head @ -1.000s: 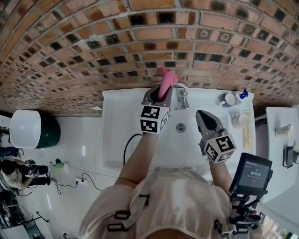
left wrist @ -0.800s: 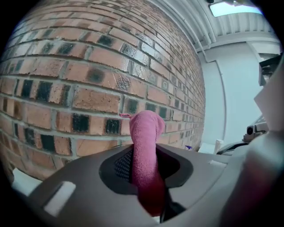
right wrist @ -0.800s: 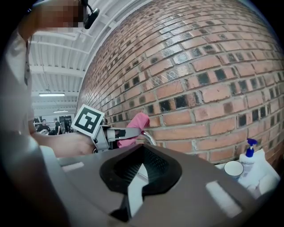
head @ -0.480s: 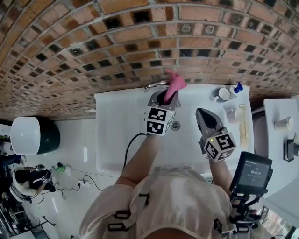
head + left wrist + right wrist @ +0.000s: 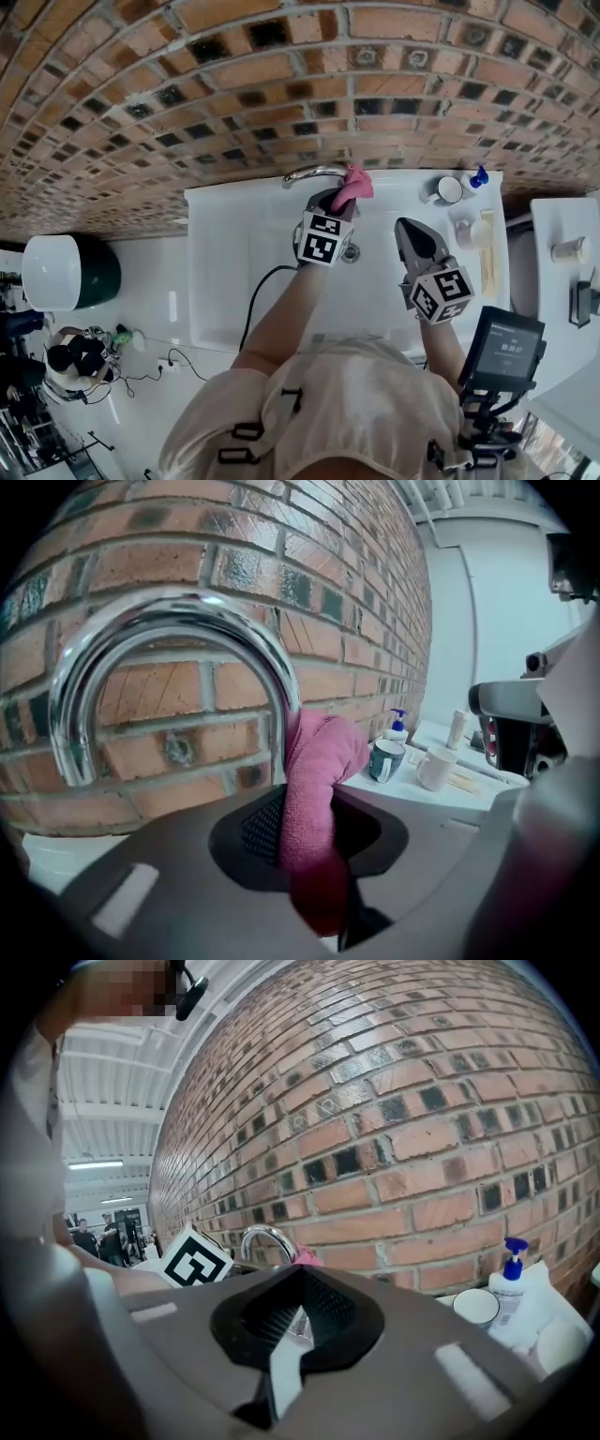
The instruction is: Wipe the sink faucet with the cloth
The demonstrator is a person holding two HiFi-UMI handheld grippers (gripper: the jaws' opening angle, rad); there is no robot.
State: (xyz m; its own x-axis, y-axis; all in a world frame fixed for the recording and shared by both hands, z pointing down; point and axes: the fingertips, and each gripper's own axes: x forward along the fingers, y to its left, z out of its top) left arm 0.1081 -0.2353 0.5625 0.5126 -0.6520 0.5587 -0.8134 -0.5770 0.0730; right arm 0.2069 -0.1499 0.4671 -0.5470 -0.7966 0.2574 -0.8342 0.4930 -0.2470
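Note:
The chrome arched faucet [image 5: 312, 172] stands at the back rim of the white sink [image 5: 234, 281], against the brick wall. My left gripper [image 5: 336, 199] is shut on a pink cloth [image 5: 353, 184], whose free end lies against the right end of the arch. In the left gripper view the cloth [image 5: 323, 752] stands up between the jaws and touches the right leg of the faucet [image 5: 169, 649]. My right gripper [image 5: 406, 227] hovers over the right part of the basin, jaws together and empty. From the right gripper view, its tips [image 5: 299, 1273] point toward the faucet [image 5: 267, 1239].
A dark mug [image 5: 448, 191], a white mug [image 5: 476, 234] and a soap bottle [image 5: 481, 175] stand on the sink's right ledge. The drain [image 5: 350, 251] lies under the left gripper. A screen device [image 5: 504, 352] is at lower right, a white bin [image 5: 52, 272] on the floor at left.
The left gripper has come down with the pink cloth, from above the faucet to against the arch's right end. The right gripper has shifted only slightly.

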